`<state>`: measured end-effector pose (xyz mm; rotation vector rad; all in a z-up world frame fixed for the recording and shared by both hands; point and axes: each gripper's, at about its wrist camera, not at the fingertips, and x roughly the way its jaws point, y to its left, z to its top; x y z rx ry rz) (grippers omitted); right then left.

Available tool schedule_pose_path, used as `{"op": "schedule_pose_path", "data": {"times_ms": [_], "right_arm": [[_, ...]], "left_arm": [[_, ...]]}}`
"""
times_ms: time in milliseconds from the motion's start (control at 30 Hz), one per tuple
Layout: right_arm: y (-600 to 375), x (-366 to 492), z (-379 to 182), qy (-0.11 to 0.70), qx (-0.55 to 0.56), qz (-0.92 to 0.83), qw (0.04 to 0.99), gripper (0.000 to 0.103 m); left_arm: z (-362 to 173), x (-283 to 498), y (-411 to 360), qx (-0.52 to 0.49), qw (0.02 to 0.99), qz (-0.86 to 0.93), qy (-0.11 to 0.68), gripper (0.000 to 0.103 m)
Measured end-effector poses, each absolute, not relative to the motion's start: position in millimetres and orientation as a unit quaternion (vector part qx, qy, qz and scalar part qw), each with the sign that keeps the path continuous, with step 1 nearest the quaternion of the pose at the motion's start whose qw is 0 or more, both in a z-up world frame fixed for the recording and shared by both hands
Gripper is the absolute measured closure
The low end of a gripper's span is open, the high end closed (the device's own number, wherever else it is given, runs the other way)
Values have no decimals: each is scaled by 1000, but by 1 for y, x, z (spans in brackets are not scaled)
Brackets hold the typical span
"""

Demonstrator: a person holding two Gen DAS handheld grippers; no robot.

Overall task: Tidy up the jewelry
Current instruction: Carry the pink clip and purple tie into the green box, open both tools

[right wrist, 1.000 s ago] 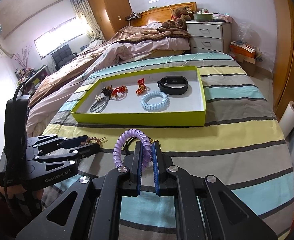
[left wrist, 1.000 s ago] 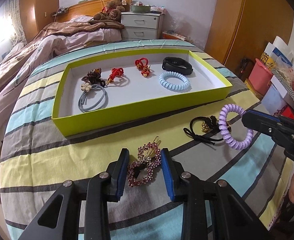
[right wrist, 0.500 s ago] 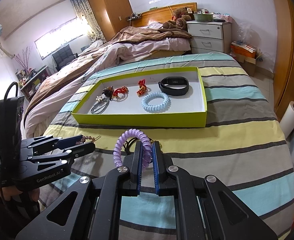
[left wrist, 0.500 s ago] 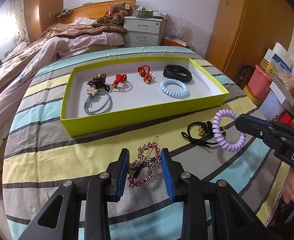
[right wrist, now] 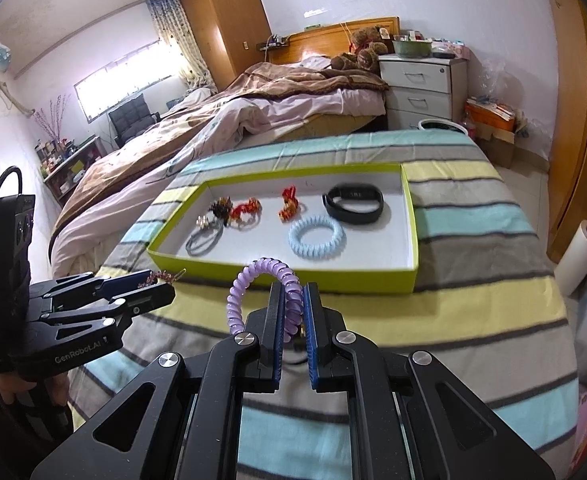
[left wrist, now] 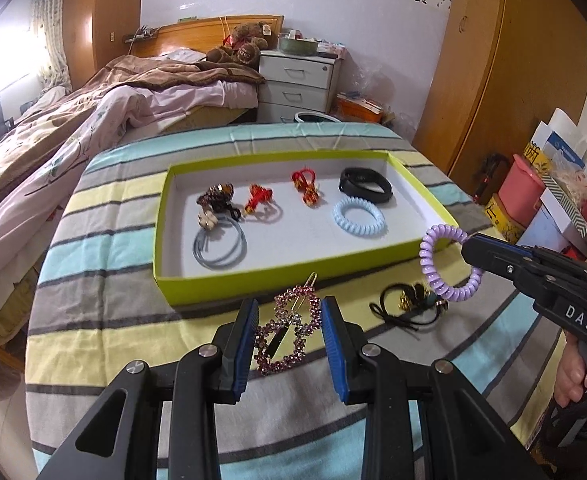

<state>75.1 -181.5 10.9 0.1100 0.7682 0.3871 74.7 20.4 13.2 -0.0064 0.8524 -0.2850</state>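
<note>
Bedroom; striped bedspread carries green tray. Right gripper clamped on purple coil tie, lifted near tray's front wall. Left gripper holds pink rhinestone clip between its fingers (contact unclear).

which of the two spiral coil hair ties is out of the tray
The purple coil tie, pinched in the right claw above the bedspread. The light blue coil tie lies inside the green tray.
</note>
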Motion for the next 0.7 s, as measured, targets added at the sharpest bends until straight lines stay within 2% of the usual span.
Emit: {"op": "schedule_pose_path", "data": {"times_ms": [300, 700], "right_arm": [[-183, 108, 17, 371, 47, 178, 910, 93], [-195, 148, 1, 403, 28, 137, 905, 93]], "left_arm": [[26, 103, 17, -7, 904, -143, 403, 71], [11, 161, 6, -21, 892, -145, 427, 71]]}}
